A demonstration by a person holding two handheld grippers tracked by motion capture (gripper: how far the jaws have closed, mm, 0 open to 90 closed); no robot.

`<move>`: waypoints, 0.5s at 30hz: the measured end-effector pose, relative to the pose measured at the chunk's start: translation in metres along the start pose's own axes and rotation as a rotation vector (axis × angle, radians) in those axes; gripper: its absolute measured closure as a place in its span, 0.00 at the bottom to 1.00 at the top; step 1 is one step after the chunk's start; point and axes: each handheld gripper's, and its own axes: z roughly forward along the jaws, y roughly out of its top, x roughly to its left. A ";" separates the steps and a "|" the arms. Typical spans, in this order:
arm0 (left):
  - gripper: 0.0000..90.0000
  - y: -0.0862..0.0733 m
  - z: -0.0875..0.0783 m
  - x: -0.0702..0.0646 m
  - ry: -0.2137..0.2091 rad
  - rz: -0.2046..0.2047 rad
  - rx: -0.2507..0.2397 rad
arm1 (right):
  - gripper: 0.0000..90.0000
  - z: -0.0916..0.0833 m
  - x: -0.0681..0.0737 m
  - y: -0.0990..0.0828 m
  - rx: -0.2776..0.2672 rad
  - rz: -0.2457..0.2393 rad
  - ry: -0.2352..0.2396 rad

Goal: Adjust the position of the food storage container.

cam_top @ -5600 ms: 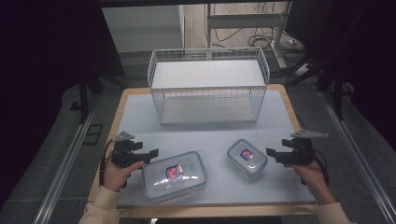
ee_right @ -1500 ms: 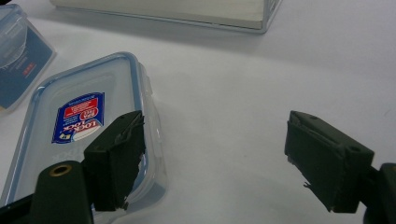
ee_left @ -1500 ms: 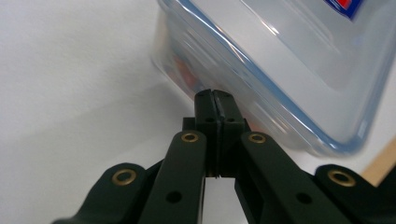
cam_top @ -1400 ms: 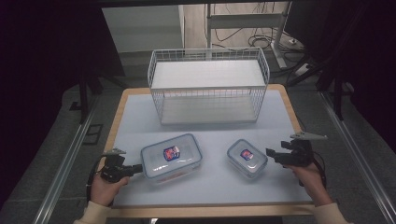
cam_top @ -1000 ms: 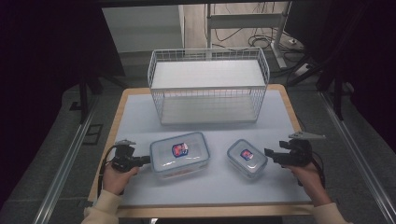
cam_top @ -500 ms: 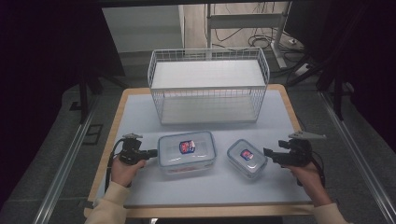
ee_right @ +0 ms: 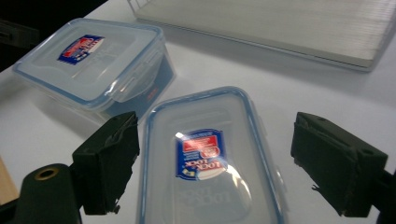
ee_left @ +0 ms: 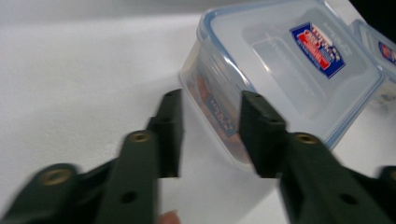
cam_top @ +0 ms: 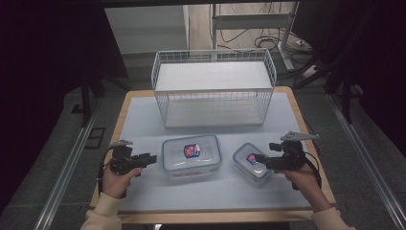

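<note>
Containers sit side by side on your surface (cam_top: 143, 120) before the basket (cam_top: 213, 91). Your left hand-held gripper (ee_left: 208, 135), jaws just opened, stands free beside the large box (cam_top: 192, 155). Your right hand-held gripper (ee_right: 215, 163) straddles the small box (cam_top: 252, 162), jaws wide, pads clear.
</note>
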 end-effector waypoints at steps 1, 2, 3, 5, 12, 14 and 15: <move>0.50 0.001 0.000 -0.001 -0.007 -0.007 0.004 | 0.17 0.001 0.001 0.000 0.000 0.002 0.003; 0.42 0.002 -0.001 -0.002 -0.016 -0.012 0.000 | 0.17 0.001 0.001 0.001 -0.003 0.006 0.010; 0.36 0.002 -0.001 -0.003 -0.024 -0.015 -0.006 | 0.16 0.002 0.002 0.001 0.000 0.008 0.014; 0.29 0.003 -0.002 -0.005 -0.041 -0.018 -0.011 | 0.17 0.003 0.003 0.001 0.005 0.003 0.016; 0.19 0.004 -0.001 -0.008 -0.073 -0.028 -0.018 | 0.16 0.007 0.008 0.004 0.004 0.015 0.052; 0.17 0.004 -0.001 -0.008 -0.075 -0.030 -0.013 | 0.15 0.008 0.010 0.005 0.007 0.010 0.056; 0.17 0.005 0.000 -0.009 -0.077 -0.032 -0.012 | 0.15 0.011 0.013 0.006 0.009 0.006 0.064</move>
